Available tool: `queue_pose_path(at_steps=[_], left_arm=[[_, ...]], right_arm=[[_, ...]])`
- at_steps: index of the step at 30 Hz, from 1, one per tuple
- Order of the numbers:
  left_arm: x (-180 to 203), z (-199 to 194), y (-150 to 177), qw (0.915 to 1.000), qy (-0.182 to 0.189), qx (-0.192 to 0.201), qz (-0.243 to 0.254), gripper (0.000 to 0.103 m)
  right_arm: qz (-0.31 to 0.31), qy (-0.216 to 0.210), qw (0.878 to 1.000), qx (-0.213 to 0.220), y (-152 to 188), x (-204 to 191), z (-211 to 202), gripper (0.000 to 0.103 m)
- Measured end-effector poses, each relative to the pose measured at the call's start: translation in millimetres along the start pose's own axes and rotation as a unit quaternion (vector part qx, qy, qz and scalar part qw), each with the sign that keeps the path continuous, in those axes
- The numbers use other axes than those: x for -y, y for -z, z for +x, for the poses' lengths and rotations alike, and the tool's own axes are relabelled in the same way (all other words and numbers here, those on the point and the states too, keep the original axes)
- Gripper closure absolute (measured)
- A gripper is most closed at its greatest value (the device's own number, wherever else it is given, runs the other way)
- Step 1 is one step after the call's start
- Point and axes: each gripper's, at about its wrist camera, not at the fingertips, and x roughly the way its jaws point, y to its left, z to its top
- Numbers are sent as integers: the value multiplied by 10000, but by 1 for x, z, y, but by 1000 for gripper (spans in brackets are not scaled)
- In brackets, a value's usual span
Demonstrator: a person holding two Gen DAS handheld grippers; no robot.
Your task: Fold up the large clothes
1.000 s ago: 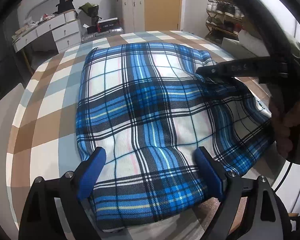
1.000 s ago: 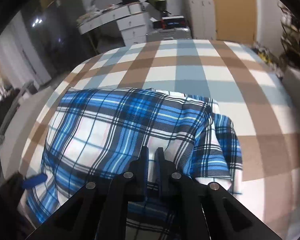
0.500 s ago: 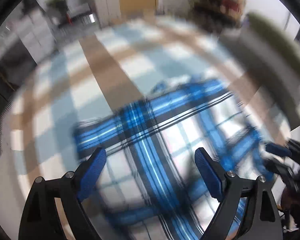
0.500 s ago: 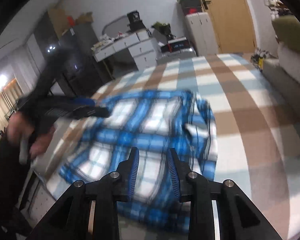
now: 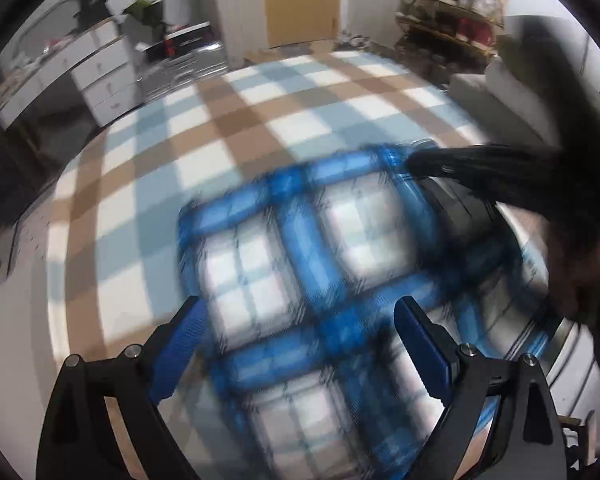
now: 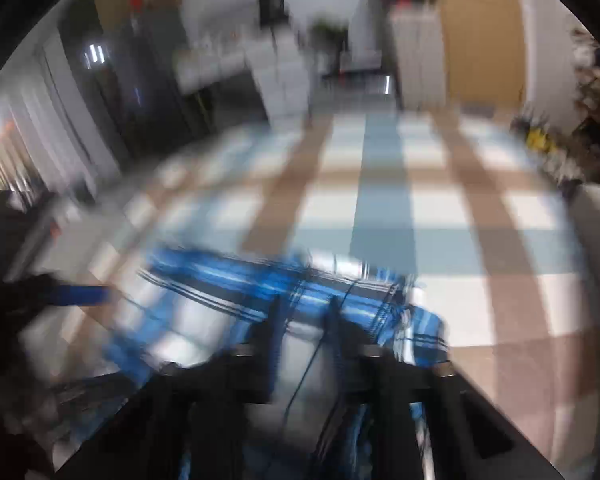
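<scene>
Plaid garment (image 5: 320,264) lay blurred on the checked bed (image 5: 204,128), near edge. Left gripper (image 5: 300,332) hovered above it, fingers (image 5: 184,336) wide apart. Right gripper (image 6: 304,320) at the garment's far edge; finger state unclear. White drawers (image 5: 100,76), shoe rack (image 5: 452,20) beyond.

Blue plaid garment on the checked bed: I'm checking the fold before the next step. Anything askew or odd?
Hard to judge: both views are motion-blurred. The blue plaid garment lies on the brown-and-blue checked bedcover; no damage is discernible.
</scene>
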Motion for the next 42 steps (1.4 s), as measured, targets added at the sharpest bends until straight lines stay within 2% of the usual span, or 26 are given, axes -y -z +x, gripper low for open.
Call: queue_pose_path(at_steps=[1,2,4,7,10,13,15,17,18,19,20,21,23,24,25,26,27,31,33,34,36,37,38,40,41,42], left_arm=[[-3,5,8,9998,128,-91,-96,11],[-7,13,15,9991,305,-199,-225,11],[-12,28,24,9969,527,-312,-490,11],[-13,24,31,9962,583,-194,-612,11],[-16,-1,41,9902,981,133,-985,12],[0,7,57,9918,965,-53,-837,12],[9,10,65,9943,792,156,-696,11],[9,13,66,9933,782,177,-828,6],[10,14,65,9936,731,165,-848,5],[15,15,63,9949,630,127,-778,4],[17,13,61,9956,597,89,-718,4],[15,10,58,9954,650,14,-705,4],[2,1,51,9922,814,-32,-946,4],[-9,-4,50,9903,860,30,-1089,4],[-22,-9,53,9885,868,95,-1234,4],[-31,-11,52,9864,884,117,-1379,4],[-44,-7,49,9824,1026,51,-1560,4],[-64,27,36,9653,1635,-603,-1946,4],[-67,34,26,9611,1916,-615,-1893,4],[-65,37,25,9560,2092,-727,-1924,4],[-59,40,20,9522,2280,-767,-1884,5],[-54,40,17,9537,2282,-795,-1788,5],[-48,42,11,9567,2222,-871,-1665,7],[-42,46,4,9574,2144,-954,-1685,12],[-42,47,1,9566,2067,-1011,-1788,21],[-44,45,-1,9564,2031,-1034,-1829,25]], right_arm=[[-13,56,9999,-151,-1,2,17,98],[-72,52,10000,-20,-2,4,19,98],[-182,126,9996,-163,-5,1,13,98],[-107,-94,9999,61,9,-1,-25,94],[-275,-251,9986,386,47,-11,-71,94],[-107,-313,9995,-14,85,-18,-79,94],[-43,-215,9995,-220,110,-22,-78,94],[115,-131,9993,-331,129,-20,-71,94],[282,-257,9983,-448,138,-17,-63,94],[324,-320,9986,-266,139,-16,-68,91],[369,-410,9977,-405,136,-15,-67,91],[484,-500,9965,-471,132,-10,-70,86],[725,-585,9956,-81,120,5,-91,57],[776,-504,9957,109,115,12,-100,29],[860,-353,9950,355,108,23,-110,14],[914,-276,9942,490,103,31,-114,12],[956,-288,9940,458,95,42,-111,12],[1519,-729,9850,-376,75,72,-65,12],[1677,-866,9790,-766,68,78,-39,11],[1585,-781,9820,-667,62,74,-38,13],[1410,-1069,9813,-757,53,60,-31,18],[1320,-1149,9809,-854,52,52,-25,16],[1110,-1003,9850,-865,51,42,-22,18],[584,-797,9914,-854,50,18,-17,39],[412,-859,9915,-882,49,9,-15,60],[400,-1049,9890,-959,49,4,-12,66]])
